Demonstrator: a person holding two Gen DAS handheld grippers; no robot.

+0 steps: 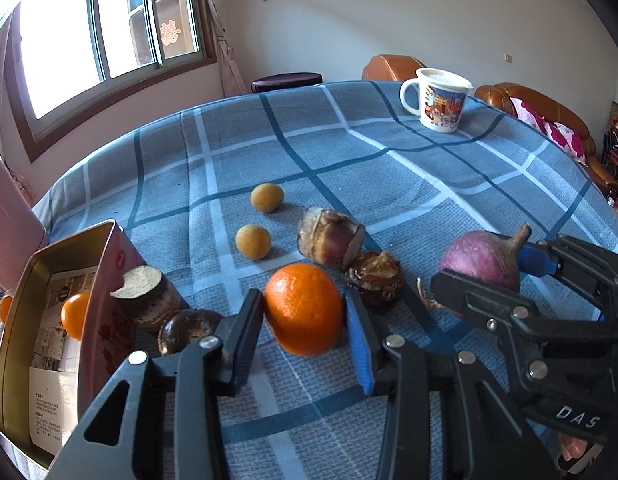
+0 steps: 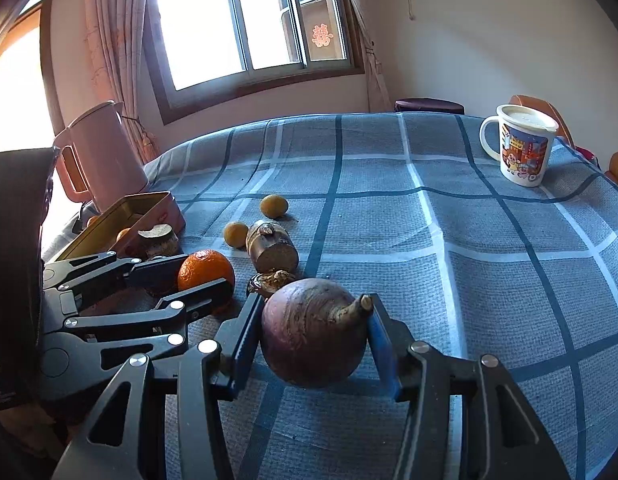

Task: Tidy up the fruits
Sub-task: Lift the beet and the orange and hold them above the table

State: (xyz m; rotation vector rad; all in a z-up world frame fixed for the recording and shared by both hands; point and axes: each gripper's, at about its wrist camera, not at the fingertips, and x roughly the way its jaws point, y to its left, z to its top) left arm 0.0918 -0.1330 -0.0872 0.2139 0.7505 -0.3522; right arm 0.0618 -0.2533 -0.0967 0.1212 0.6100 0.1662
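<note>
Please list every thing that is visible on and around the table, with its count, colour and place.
orange: one, orange, between the left tongs
purple root: one, purple, between the right tongs
brown roots: four, brown, mid-table and beside the tin
small round fruits: two, yellow-brown, behind the orange
tin: one, gold inside, left edge, holding a small orange fruit
mug: one, white, lidded, far right
jug: one, pink, behind the tin
tablecloth: one, blue checked
left tongs: black, gripping the orange
right tongs: black, gripping the purple root

Right claw (image 2: 315, 344) clamped around purple turnip (image 2: 309, 336) on checked bench (image 2: 469, 280), left claw (image 2: 197, 276) beside on orange (image 2: 205, 270).
</note>
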